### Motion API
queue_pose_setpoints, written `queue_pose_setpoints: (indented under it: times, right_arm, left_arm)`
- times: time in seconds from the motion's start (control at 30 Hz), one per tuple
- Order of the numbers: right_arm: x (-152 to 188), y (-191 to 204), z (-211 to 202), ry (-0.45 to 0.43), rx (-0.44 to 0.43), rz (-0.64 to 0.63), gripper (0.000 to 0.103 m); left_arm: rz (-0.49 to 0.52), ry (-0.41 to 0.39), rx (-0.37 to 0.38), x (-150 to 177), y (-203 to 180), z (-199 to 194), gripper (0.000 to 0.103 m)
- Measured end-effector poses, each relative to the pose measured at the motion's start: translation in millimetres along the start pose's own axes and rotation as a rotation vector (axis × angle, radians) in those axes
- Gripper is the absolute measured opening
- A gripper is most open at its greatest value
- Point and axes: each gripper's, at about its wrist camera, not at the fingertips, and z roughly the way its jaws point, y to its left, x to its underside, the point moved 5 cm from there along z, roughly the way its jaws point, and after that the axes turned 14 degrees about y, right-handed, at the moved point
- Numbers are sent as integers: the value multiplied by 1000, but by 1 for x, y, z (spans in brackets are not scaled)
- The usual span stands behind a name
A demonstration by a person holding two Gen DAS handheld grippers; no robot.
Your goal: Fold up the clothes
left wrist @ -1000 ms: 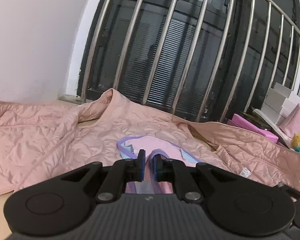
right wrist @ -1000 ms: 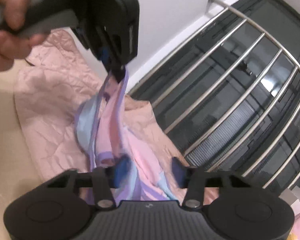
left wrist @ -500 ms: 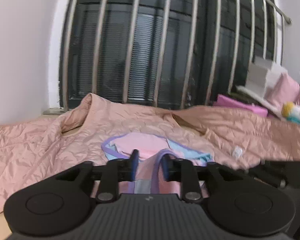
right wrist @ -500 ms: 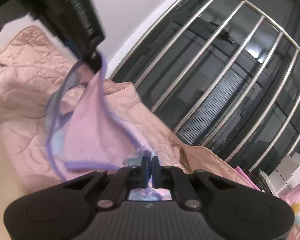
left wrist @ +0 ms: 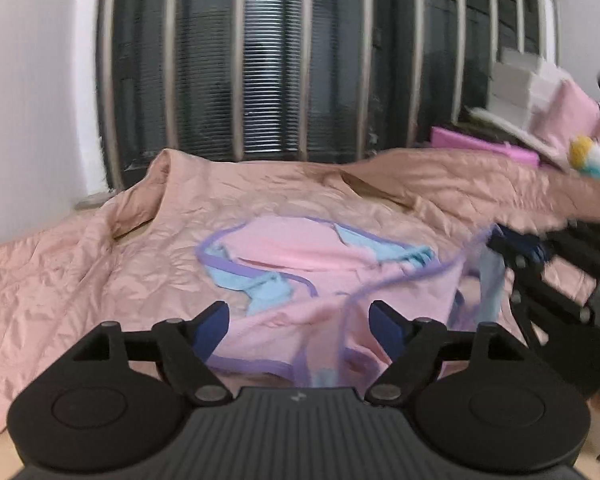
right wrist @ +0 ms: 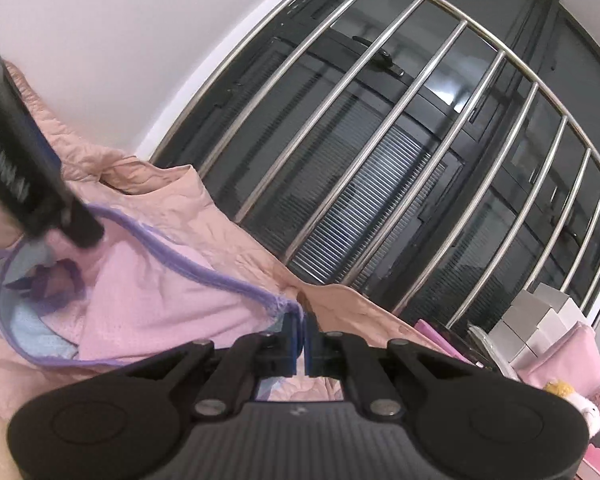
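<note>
**Releasing one garment edge, other edge pinched**

Laying pink purple-trimmed garment (left wrist: 300,248) out on peach quilted blanket (left wrist: 100,264), likely mid-spread before first fold. Left gripper (left wrist: 300,320) jaws opening, pads wide apart, cloth lying loose between them, not pressed. Right gripper (right wrist: 300,338) pads together, clamped on garment's purple hem corner, cloth lifted off blanket there. Next probably: draw that corner out flat, re-grip with left, fold over. Window bars (right wrist: 380,160) behind; pink boxes (left wrist: 484,146) and plush toy (left wrist: 592,158) off right, well apart. Blanket wrinkles could snag.

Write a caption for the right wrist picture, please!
Right gripper pinches the pink garment's purple-trimmed edge above the quilted jacket.
</note>
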Motion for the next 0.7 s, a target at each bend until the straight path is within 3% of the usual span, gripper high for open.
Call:
queue_pose_setpoints:
  times: [0.13,0.3,0.33,0.4,0.47,0.53,0.63,0.7]
  right_arm:
    - [0,0,0,-1,0,-3,3]
    - [-1,0,-1,-2,0,-4,3]
    - [-1,0,-1,-3,0,-4,3]
    - [-2,-1,-1,-3,0,-4,3]
    - [-2,0,-2,-4,-4,-8,3]
    - [-1,4,-3,-2,-27,-31,4]
    - [3,19,-2,31,-112,-96,32]
    - [4,30,-4,28,-145,-134,37]
  left_arm:
    - [-25,18,74,-1,6,-3,82]
    - [95,109,-17,8,-13,18,82]
    - [101,127,-31,10,-13,23,78]
    - [81,138,-37,11,-9,26,40]
    - [31,121,-31,10,0,22,20]
    - [-23,75,-62,6,13,14,19]
    - [-69,24,-167,2,28,4,19]
    - [-87,16,-136,1,31,1,19]
